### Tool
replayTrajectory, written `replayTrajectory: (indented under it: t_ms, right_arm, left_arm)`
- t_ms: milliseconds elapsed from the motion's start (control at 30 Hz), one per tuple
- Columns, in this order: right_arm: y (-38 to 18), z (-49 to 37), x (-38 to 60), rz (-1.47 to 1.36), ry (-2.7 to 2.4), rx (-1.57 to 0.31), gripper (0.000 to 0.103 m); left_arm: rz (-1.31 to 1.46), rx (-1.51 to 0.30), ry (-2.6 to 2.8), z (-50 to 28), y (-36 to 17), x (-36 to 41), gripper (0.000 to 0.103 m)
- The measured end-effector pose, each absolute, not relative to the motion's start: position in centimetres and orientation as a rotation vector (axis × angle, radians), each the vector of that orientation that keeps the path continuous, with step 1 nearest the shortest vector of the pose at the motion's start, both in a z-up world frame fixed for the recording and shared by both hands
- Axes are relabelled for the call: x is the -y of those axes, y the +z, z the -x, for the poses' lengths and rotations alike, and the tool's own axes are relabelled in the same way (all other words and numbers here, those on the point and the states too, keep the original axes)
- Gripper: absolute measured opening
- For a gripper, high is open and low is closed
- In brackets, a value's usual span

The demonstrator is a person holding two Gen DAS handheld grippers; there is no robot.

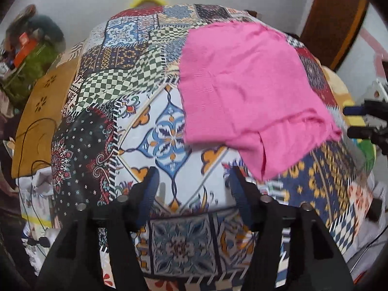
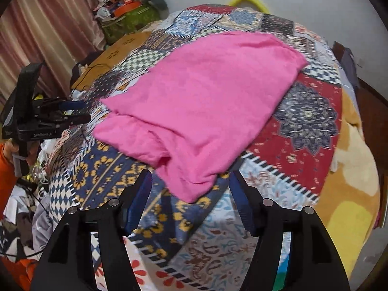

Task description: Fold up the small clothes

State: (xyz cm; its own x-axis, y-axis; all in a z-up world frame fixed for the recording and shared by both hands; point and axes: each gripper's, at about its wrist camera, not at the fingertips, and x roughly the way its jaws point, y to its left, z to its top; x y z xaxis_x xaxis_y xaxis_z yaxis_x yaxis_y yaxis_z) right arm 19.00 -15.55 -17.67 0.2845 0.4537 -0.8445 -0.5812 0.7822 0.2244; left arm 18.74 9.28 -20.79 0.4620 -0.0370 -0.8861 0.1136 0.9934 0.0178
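A pink cloth [image 1: 245,89] lies folded on the patchwork bedspread [image 1: 160,131], with a smaller doubled flap at its near corner. In the right wrist view the pink cloth [image 2: 206,101] fills the middle. My left gripper [image 1: 194,177] is open and empty, above the spread, left of the cloth's near corner. My right gripper [image 2: 191,181] is open and empty, its fingers either side of the cloth's near corner, just short of it. The left gripper also shows in the right wrist view [image 2: 80,112] at the left. The right gripper's fingertips [image 1: 356,110] show at the right edge of the left wrist view.
A brown cushion [image 1: 41,111] with a black cable lies left of the spread. A green bag [image 2: 128,21] with clutter stands at the back left near a curtain [image 2: 41,36]. A yellow blanket [image 2: 351,174] lies at the right. A wooden door [image 1: 337,21] stands at the back right.
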Motion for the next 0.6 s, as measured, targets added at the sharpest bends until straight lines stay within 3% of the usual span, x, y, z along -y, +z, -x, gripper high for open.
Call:
replayTrajectory:
  t_ms: [467,600]
  right_arm:
    - [-20.4,-20.5,11.9,0.231,0.712,-1.082,0.066]
    - [-20.7,-21.2,12.1,0.215,0.719,-1.076,0.052]
  left_arm:
    - [-0.281,-1.038,-0.177,-23.0,-22.4,-3.3,0.065]
    - [-0.276,-1.016,-0.208,-24.2,-22.7,-2.7,0.065]
